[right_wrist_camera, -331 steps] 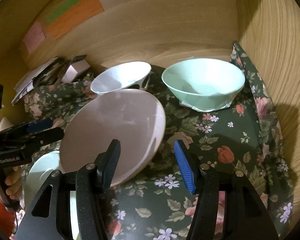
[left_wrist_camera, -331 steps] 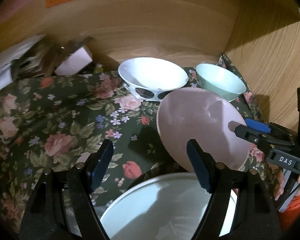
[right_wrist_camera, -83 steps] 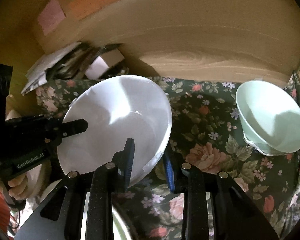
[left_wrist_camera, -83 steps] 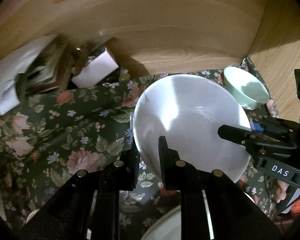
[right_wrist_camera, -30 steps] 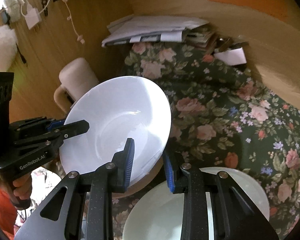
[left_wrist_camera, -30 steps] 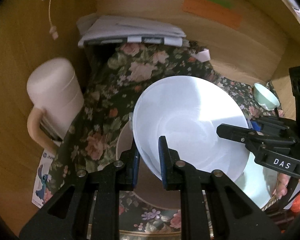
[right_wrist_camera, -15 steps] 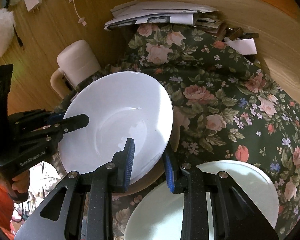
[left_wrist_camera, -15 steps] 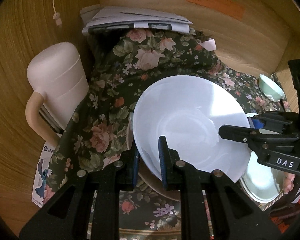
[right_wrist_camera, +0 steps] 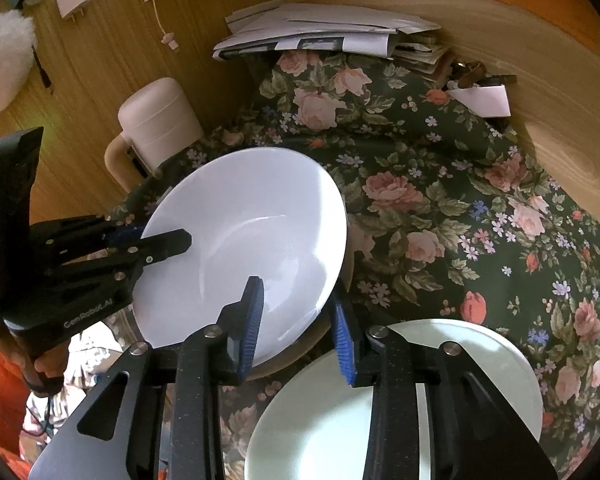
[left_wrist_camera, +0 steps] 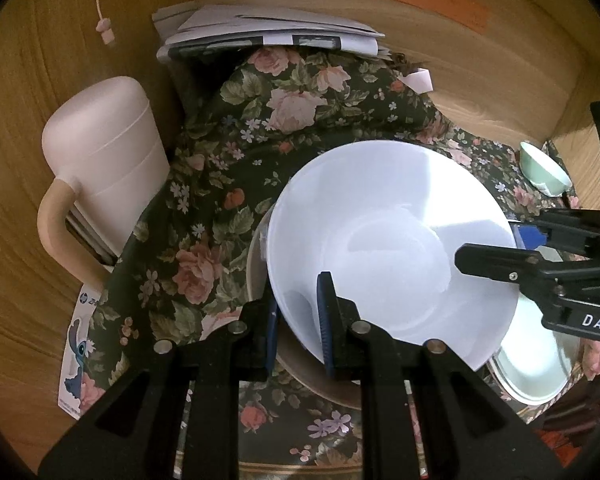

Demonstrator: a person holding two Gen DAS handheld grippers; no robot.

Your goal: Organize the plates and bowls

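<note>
The white bowl (left_wrist_camera: 392,240) sat tilted over a tan plate (left_wrist_camera: 260,280) on the floral cloth (left_wrist_camera: 228,168). The left gripper (left_wrist_camera: 297,316) was clamped on the bowl's near rim, one pad inside and one outside. At the bowl's opposite rim, the right gripper (right_wrist_camera: 296,324) straddled the edge with its jaws opening, pads no longer pressing. A pale green plate (right_wrist_camera: 400,400) lay just beside the bowl, under the right gripper. A small green bowl (left_wrist_camera: 544,176) stood well apart, beyond the white bowl.
</note>
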